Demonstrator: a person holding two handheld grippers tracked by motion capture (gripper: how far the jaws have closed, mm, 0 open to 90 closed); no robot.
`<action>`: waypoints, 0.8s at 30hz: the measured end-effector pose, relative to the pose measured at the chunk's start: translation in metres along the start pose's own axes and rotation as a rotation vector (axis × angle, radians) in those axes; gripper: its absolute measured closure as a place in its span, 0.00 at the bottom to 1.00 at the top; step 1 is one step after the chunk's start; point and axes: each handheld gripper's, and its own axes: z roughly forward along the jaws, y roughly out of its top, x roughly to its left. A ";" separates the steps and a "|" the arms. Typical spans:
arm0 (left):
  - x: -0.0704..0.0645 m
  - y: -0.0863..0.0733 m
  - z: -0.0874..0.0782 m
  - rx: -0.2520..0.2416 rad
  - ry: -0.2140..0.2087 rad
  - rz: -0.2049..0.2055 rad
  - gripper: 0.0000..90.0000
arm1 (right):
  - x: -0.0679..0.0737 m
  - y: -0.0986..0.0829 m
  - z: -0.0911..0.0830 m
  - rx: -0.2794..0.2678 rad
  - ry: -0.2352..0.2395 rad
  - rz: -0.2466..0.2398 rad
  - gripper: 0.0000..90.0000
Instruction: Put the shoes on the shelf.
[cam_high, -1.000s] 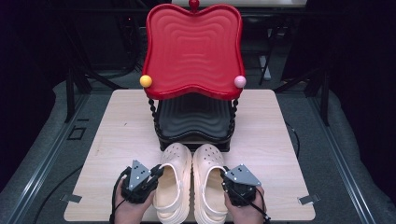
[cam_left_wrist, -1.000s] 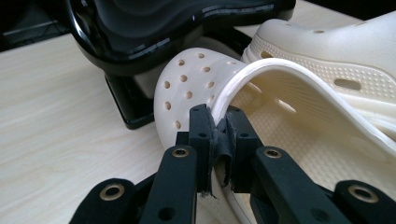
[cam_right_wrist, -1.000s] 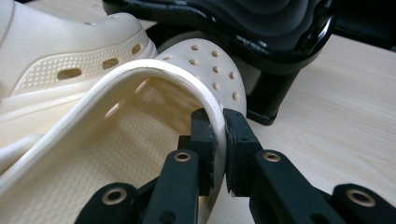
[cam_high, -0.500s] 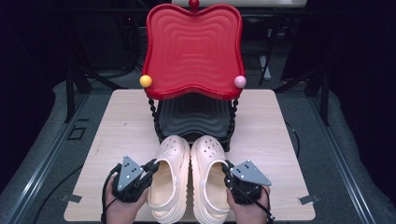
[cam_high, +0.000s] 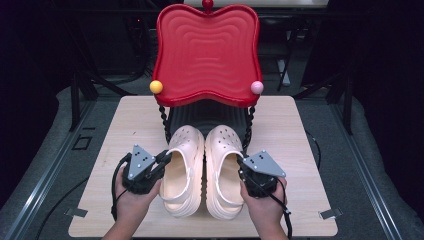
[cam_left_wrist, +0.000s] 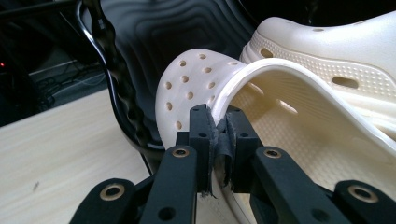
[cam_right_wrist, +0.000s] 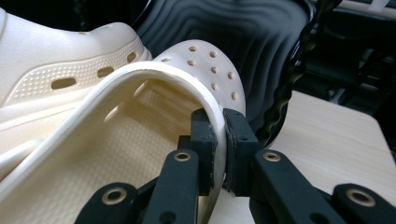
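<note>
Two cream clogs lie side by side on the wooden table (cam_high: 125, 125), toes toward the black lower shelf (cam_high: 210, 116) of a small rack. My left gripper (cam_high: 164, 159) is shut on the outer rim of the left clog (cam_high: 182, 170); the left gripper view has that rim (cam_left_wrist: 219, 109) pinched between the pads. My right gripper (cam_high: 241, 162) is shut on the outer rim of the right clog (cam_high: 224, 170), and its wall (cam_right_wrist: 219, 126) sits clamped in the right gripper view. Both toes reach in under the rack's front edge.
The rack's red wavy upper tray (cam_high: 207, 52) overhangs the clogs' toes, with a yellow ball (cam_high: 156, 86) and a pink ball (cam_high: 257, 87) at its front corners. Twisted black posts (cam_high: 164, 122) flank the lower shelf. Bare tabletop lies to the left and right.
Both grippers and the two clogs have slid forward together, away from the table's near edge, so the toes now reach the rack's lower shelf.
</note>
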 end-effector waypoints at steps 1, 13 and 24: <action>0.002 0.003 0.003 -0.003 0.002 0.003 0.92 | -0.002 0.003 0.004 -0.006 -0.004 -0.001 0.93; 0.019 0.028 0.041 -0.016 0.043 0.029 0.92 | -0.021 0.031 0.040 -0.035 -0.049 -0.008 0.93; 0.020 0.038 0.064 -0.029 0.105 0.096 0.92 | -0.018 0.042 0.067 -0.047 -0.101 -0.094 0.93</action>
